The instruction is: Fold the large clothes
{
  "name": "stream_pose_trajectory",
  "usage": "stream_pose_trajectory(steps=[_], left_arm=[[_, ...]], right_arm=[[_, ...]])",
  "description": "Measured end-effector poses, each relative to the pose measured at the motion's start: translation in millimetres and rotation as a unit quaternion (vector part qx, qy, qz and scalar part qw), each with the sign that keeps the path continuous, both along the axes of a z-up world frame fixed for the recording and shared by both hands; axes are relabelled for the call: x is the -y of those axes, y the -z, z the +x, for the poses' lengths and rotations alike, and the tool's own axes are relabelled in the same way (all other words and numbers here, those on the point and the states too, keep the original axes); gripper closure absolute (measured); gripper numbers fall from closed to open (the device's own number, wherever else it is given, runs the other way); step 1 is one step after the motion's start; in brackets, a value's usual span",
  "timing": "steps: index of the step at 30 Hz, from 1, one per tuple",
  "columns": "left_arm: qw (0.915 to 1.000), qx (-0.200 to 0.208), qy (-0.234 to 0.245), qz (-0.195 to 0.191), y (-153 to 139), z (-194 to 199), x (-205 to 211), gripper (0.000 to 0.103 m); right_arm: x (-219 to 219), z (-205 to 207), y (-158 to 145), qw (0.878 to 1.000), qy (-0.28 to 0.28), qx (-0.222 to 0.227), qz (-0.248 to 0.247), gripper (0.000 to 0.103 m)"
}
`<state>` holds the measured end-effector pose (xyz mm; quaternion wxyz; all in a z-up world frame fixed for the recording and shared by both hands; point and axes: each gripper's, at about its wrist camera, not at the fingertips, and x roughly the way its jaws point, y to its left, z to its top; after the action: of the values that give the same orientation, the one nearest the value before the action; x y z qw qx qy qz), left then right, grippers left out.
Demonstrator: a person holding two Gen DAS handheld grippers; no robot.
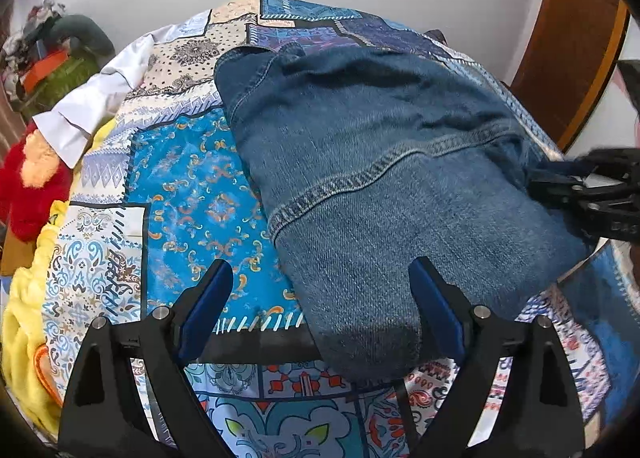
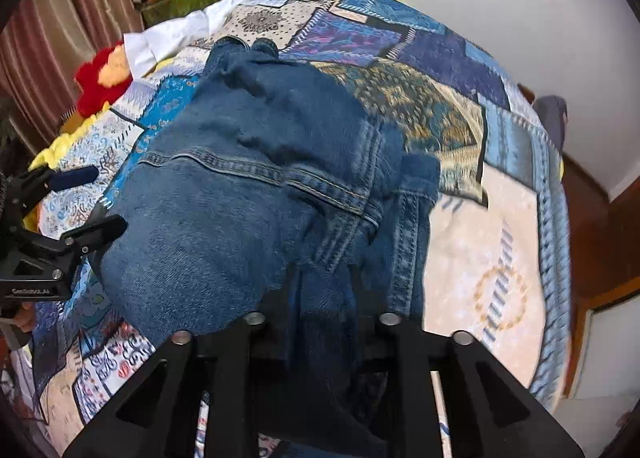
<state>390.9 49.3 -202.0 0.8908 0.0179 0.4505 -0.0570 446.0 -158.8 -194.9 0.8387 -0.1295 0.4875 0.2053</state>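
A blue denim garment (image 1: pixel 384 162) lies folded on the patterned bedspread (image 1: pixel 192 194); it also shows in the right wrist view (image 2: pixel 224 194). My left gripper (image 1: pixel 320 290) is open and empty, its blue pads either side of the garment's near corner. It shows at the left of the right wrist view (image 2: pixel 92 198). My right gripper (image 2: pixel 320 286) is shut on a bunched fold of the denim garment at its right edge. It shows at the right of the left wrist view (image 1: pixel 532 178). The right fingertips are hidden by the cloth.
A white cloth (image 1: pixel 100 98) and a red and orange plush toy (image 1: pixel 36 178) lie at the bed's left side. A yellow blanket (image 1: pixel 24 322) hangs at the left edge. A clothes pile (image 1: pixel 52 58) sits far left. A wooden door frame (image 1: pixel 572 38) stands right.
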Motion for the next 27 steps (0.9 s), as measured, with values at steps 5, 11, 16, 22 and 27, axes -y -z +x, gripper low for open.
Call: stream_pose_trajectory(steps=[5, 11, 16, 22, 27], left_arm=[[0.9998, -0.001, 0.0, -0.019, 5.2, -11.9, -5.4, 0.012], [0.9999, -0.003, 0.015, -0.003, -6.7, -25.5, -13.8, 0.012], [0.9994, 0.011, -0.011, 0.031, -21.8, -19.9, -40.6, 0.013], [0.999, 0.024, -0.036, 0.014, -37.9, 26.5, -65.7, 0.013], [0.9988, 0.002, -0.028, -0.04, -31.2, 93.0, -55.1, 0.013]], right_arm=[[39.1, -5.0, 10.9, 0.999, 0.026, -0.018, 0.027, 0.014], [67.2, -6.4, 2.1, 0.994, 0.047, -0.057, 0.086, 0.014], [70.2, -0.2, -38.8, 0.991, 0.058, -0.029, 0.115, 0.014], [41.2, 38.1, -70.7, 0.987, 0.039, -0.016, 0.158, 0.014], [-10.3, 96.5, -46.0, 0.988, 0.012, -0.064, 0.141, 0.014]])
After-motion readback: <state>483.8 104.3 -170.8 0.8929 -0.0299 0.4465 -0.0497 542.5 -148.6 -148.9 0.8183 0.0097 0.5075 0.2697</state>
